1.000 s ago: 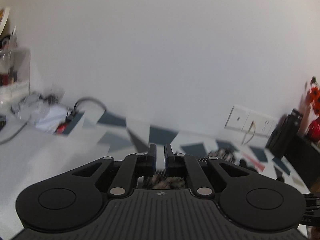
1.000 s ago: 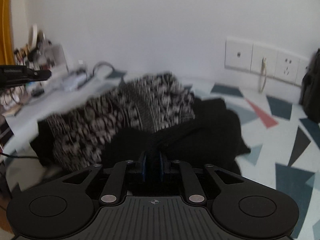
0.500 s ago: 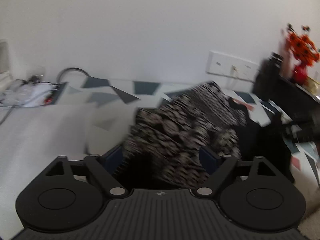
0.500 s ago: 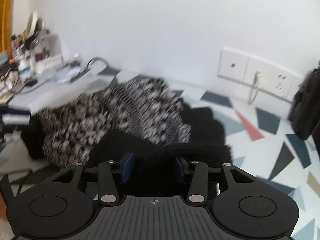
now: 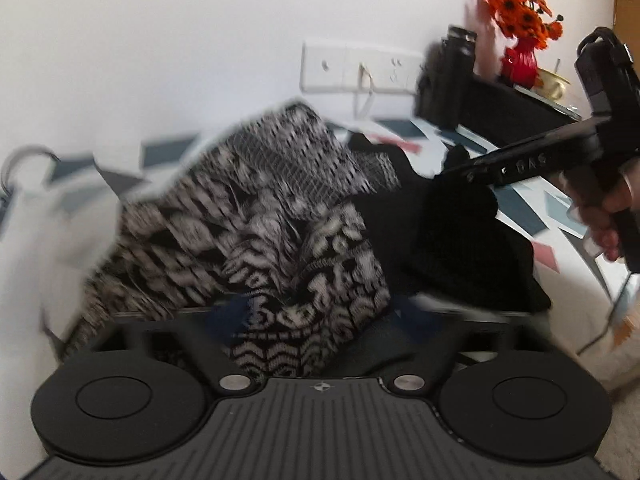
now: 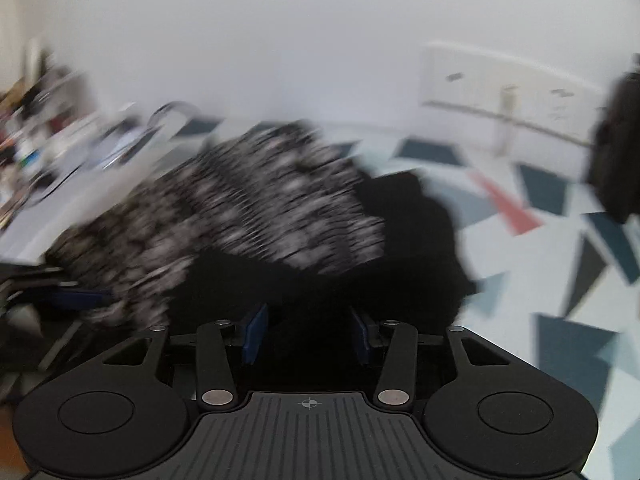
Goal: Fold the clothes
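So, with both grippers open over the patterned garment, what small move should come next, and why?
Probably close the left gripper on the patterned garment: its jaws stand wide apart with a fold of the cloth lying between them. The right gripper is also open, over the black cloth, so nothing is held yet.

Pretty soft, even daylight in both views, no harsh glare, and the white wall (image 5: pixel 180 60) looks flat and bright. Motion blur is heavy: the patterned garment (image 6: pixel 248 216) smears badly in the right wrist view, less so in the left. Fisheye bends the edges and darkens the corners. Black fabric (image 5: pixel 460 240) loses all detail.
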The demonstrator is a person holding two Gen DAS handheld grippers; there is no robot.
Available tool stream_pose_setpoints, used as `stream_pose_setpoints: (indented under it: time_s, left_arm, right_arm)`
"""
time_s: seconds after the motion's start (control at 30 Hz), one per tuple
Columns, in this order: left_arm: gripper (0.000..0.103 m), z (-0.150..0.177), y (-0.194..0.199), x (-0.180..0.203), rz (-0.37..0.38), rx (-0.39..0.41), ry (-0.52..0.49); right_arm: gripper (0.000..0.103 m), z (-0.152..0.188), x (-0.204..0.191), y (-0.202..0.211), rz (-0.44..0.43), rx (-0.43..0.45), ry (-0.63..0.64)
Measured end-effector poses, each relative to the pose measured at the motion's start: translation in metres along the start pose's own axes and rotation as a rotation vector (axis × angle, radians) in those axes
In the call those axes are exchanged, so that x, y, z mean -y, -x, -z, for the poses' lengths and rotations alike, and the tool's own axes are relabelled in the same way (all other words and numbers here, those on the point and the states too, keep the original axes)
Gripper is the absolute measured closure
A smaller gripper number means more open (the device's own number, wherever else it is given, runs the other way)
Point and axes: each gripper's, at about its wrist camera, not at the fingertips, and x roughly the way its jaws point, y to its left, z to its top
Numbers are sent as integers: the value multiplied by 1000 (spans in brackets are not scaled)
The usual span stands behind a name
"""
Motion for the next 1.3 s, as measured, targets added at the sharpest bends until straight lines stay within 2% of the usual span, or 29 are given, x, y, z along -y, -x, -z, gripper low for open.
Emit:
stream_pose_setpoints:
  time_s: [0.03, 0.13, 0.23, 0.3, 0.37, 0.47, 0.63, 0.73, 0.8, 0.83, 0.87, 0.93, 1.07, 1.13, 1.3]
  left_arm:
    - [83, 0, -1, -7, -9, -11, 34]
    - [83, 3, 6, -26, -10, 19, 128]
    - [83, 3, 11, -36, -56, 37, 127]
    - [83, 3, 11, -38, -64, 37, 131]
    - [83, 4, 8, -38, -71, 26, 127]
    - [81, 5, 4, -40, -75, 16, 135]
    - [76, 8, -2, -49, -54, -21, 164]
    - [75, 9, -4, -49, -45, -25, 137]
    - [74, 9, -5, -49, -38, -27, 126]
    - [72, 9, -6, -50, -34, -28, 127]
    - [69, 8, -7, -51, -28, -31, 128]
    - [64, 6, -9, -51, -18, -36, 124]
    - [42, 0, -17, -45, -8, -44, 88]
    - [39, -5, -23, -40, -11, -47, 69]
    - [39, -21, -41, -35, -17, -40, 55]
  right_arm:
    - [62, -1, -6, 2, -34, -4, 31]
    - [62, -11, -14, 14, -70, 43, 91]
    - [61, -30, 1, 30, -25, 188, 15]
    - [56, -41, 19, 35, 27, 273, -61]
    - [45, -52, 38, 34, 75, 323, -131]
    - [44, -60, 64, 11, 118, 291, -191]
    - [44, -63, 90, -58, 217, 112, -157]
    - [43, -59, 88, -89, 217, 44, -155]
    - [47, -57, 83, -103, 202, 23, -156]
    - [58, -55, 81, -103, 195, 27, -149]
    - [75, -53, 78, -101, 188, 31, -143]
    - [96, -49, 79, -95, 215, 40, -129]
    - [97, -29, 102, -64, 251, 72, -199]
    - [98, -12, 116, -44, 298, 79, -268]
    - [98, 45, 144, 12, 419, 71, -441]
